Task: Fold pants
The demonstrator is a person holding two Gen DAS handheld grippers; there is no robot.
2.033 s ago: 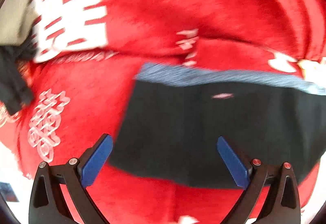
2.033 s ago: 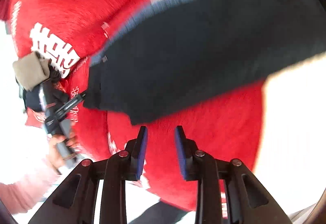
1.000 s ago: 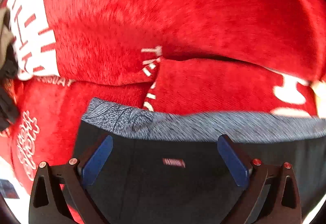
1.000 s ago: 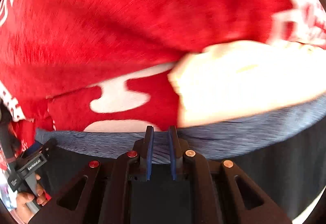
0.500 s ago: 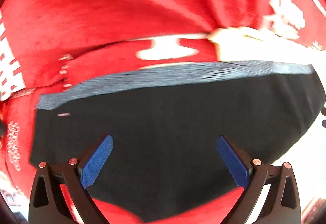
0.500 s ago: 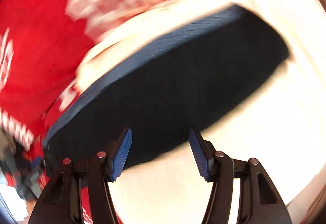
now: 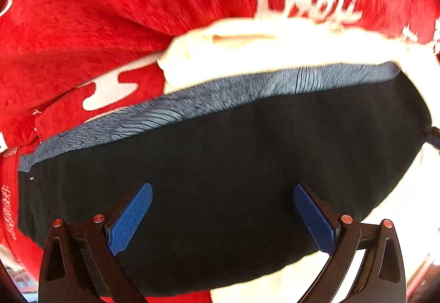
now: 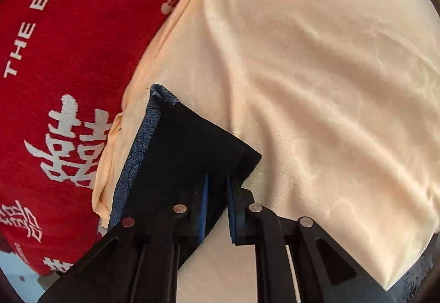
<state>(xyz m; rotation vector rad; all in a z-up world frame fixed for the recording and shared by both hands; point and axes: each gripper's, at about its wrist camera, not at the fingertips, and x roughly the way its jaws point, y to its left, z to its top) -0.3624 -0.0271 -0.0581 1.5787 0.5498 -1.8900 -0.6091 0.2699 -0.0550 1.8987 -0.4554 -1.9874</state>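
Observation:
Black pants (image 7: 220, 154) with a blue-grey waistband (image 7: 192, 107) lie flat, folded into a wide band. They rest partly on a red blanket and partly on a cream cloth. My left gripper (image 7: 221, 190) hovers over the dark fabric, pointing steeply down, open wide with nothing between its blue pads. In the right wrist view, a corner of the pants (image 8: 187, 143) lies between the pads of my right gripper (image 8: 217, 179). Its jaws are closing, and the pads press on the dark fabric at that end.
A red blanket (image 8: 68, 55) with white lettering covers the left side. The cream cloth (image 8: 302, 82), softly wrinkled, spreads over the right side, and its edge (image 7: 247, 55) shows beyond the waistband. A pale blue surface (image 8: 16, 278) shows at the lower left.
Both views have swept along the pants toward the cream cloth. My right gripper opened over the pants' end and then closed onto its corner. My left gripper stayed open.

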